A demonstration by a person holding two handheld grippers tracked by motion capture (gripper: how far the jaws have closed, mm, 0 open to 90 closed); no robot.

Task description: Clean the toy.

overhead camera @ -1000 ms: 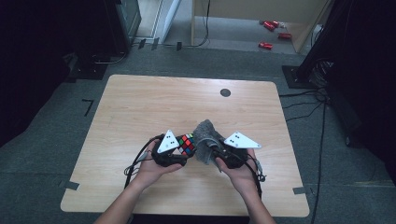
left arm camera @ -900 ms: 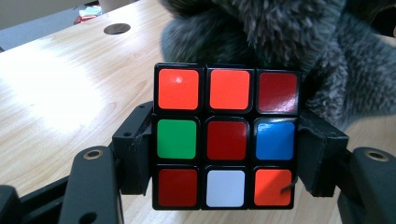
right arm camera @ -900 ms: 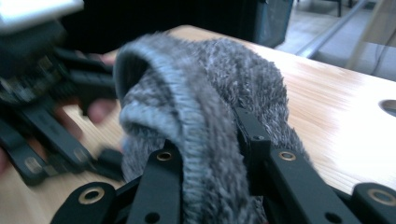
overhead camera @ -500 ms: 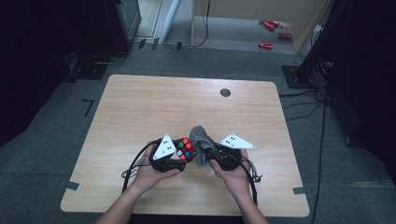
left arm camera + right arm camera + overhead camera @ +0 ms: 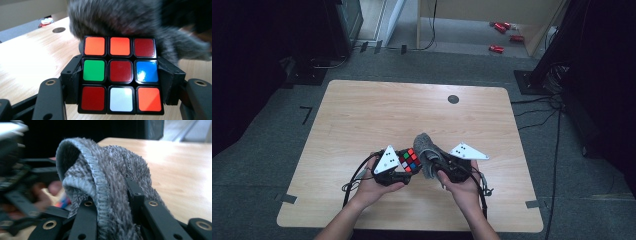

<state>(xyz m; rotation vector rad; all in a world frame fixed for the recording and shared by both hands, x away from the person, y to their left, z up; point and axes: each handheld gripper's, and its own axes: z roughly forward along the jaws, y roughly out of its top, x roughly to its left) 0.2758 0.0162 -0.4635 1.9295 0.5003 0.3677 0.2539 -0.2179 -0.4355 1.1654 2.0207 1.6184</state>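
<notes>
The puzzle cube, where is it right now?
In the high view the puzzle cube is clamped in the left claw above the table's near middle, right beside the grey fuzzy cloth held by the right claw.

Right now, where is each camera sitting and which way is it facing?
High view: fixed above the person's side, looking forward and down on the table; both forearms enter from the bottom, left gripper and right gripper near the front edge.
Left gripper view: rides that gripper, looking along its jaws clamped on the puzzle cube.
Right gripper view: rides that gripper, looking along its jaws pinching the grey fuzzy cloth; a blurred hand at left.
Shared: the cloth and the table appear in all three.
</notes>
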